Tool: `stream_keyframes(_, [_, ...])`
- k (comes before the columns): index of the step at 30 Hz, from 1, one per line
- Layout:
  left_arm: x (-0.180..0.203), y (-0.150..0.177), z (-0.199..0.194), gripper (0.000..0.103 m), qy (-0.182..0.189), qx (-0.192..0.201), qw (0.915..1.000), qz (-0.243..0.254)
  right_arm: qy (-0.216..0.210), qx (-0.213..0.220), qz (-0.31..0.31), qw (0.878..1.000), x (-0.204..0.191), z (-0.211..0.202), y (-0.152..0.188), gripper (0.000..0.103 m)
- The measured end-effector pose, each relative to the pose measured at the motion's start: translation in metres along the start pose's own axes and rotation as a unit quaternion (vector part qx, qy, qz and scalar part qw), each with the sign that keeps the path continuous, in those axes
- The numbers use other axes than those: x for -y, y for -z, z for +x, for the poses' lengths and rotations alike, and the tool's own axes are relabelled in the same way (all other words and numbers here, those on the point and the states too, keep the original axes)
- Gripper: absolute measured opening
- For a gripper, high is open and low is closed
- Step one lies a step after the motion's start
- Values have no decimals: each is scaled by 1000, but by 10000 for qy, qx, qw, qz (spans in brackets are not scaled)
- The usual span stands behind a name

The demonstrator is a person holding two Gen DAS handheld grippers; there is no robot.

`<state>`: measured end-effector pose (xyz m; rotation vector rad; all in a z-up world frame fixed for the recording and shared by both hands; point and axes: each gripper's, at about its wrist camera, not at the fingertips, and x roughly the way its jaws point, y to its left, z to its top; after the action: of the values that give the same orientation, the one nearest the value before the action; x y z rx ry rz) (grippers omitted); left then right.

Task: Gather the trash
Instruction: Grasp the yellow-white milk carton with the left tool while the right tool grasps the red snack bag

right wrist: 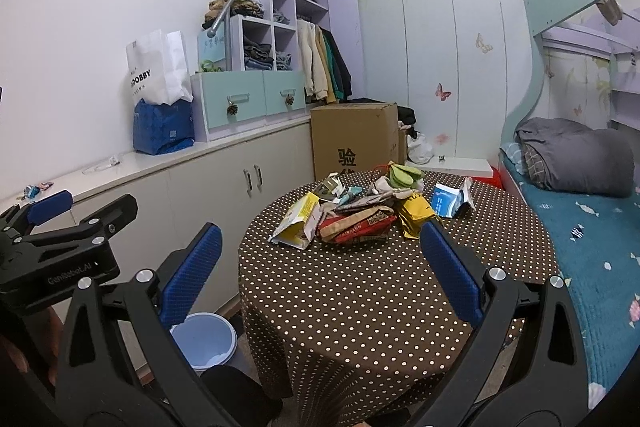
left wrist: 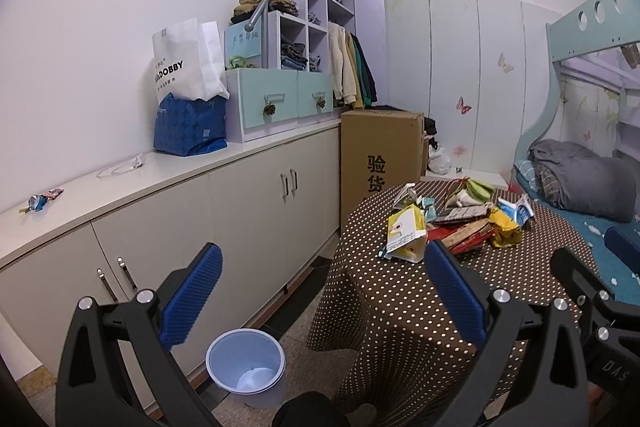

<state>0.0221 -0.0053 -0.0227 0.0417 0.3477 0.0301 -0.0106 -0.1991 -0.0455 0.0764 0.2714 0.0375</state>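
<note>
The trash pile point(right wrist: 352, 215) sits on the dotted bench point(right wrist: 360, 291). The blue bin point(left wrist: 246, 367) waits on the floor beside it. Both the left hand-held gripper point(left wrist: 320, 295) and right hand-held gripper point(right wrist: 320, 267) are wide apart, holding nothing. It would be best to grab one wrapper at a time.

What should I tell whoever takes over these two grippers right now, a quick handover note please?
Left gripper: open, empty, held above the floor between the cabinets and the table.
Right gripper: open, empty, aimed at the table.
Trash pile: wrappers and cartons heaped on the far half of the table, untouched.
Bin: on the floor left of the table, something pale at the bottom.
Done: nothing grasped yet.
Left: move every piece into the bin.
</note>
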Motion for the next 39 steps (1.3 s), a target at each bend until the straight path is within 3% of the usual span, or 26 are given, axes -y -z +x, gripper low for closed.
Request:
stream_keyframes(3, [3, 3, 13, 99, 5, -135, 9999, 43, -18, -127, 60, 9999, 6, 12, 2, 97])
stream_keyframes(7, [6, 12, 37, 99, 405, -474, 9981, 6, 102, -378, 272, 9989, 23, 31, 7, 97])
stream_keyframes(12, [18, 21, 74, 99, 266, -850, 9959, 181, 278, -900, 657, 9934, 49, 62, 18, 97])
stream_keyframes(16, [31, 24, 109, 99, 474, -1265, 9907, 150, 371, -1247, 854, 9878, 68, 88, 28, 97])
stream_keyframes(26, [83, 22, 188, 97, 497, -1430, 9845, 882, 734, -1525, 750, 9827, 94, 135, 28, 97])
stream_keyframes(34, [111, 24, 233, 65, 424, -1490, 9765, 1495, 468, -1665, 1100, 9788, 101, 171, 22, 97])
stream_keyframes(37, [115, 24, 245, 48, 491, -1586, 9732, 1590, 321, -1741, 1379, 9745, 100, 185, 20, 97])
stream_keyframes(39, [116, 24, 251, 29, 558, -1661, 9714, 1600, 158, -1747, 1537, 9724, 97, 195, 18, 97])
